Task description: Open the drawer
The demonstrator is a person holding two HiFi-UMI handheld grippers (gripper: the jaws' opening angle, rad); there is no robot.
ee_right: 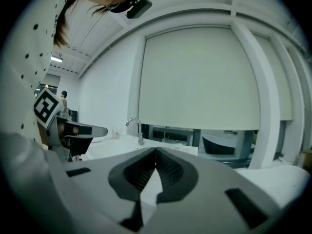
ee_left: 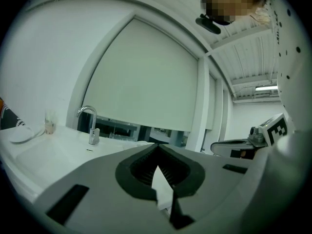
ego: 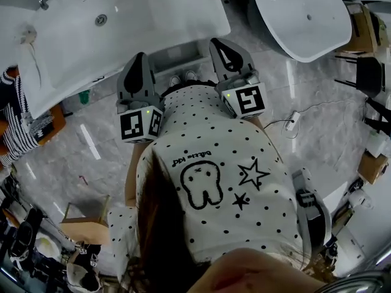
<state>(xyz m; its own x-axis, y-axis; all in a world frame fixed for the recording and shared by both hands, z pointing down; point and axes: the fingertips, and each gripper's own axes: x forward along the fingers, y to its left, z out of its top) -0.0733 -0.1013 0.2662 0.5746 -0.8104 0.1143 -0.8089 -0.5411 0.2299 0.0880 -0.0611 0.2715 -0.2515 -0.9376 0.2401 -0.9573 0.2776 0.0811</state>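
Both grippers are up in front of my chest, side by side and apart, pointing towards the white counter point(ego: 153, 23) with neither touching it. My left gripper point(ee_left: 157, 150) has its jaws brought together so that the tips meet. Nothing sits between them, and only the pale counter shows through the hollow behind the tips. My right gripper point(ee_right: 155, 151) is the same, its tips meeting with nothing held. Each gripper carries its marker cube point(ego: 140, 124) at the near end, close against my dotted shirt point(ego: 214, 163).

From the head view, a grey ledge juts out from under the counter's near edge, in the gap between the two grippers. I take this for the drawer point(ego: 178, 58). How far out it stands I cannot tell, since the counter hides the rest of it. Neither gripper touches it; both are above it, one to either side. The toes of my shoes point(ego: 181, 78) show just beside its near edge on the marbled floor point(ego: 91, 157).

On the counter a curved tap point(ee_left: 90, 126) stands at the back of the sunken basin, whose drain point(ego: 101, 20) is near the middle. A white oval tub point(ego: 299, 17) lies well to the right of the counter. Behind the tap, a large pale blind point(ee_left: 146, 82) covers most of the window.
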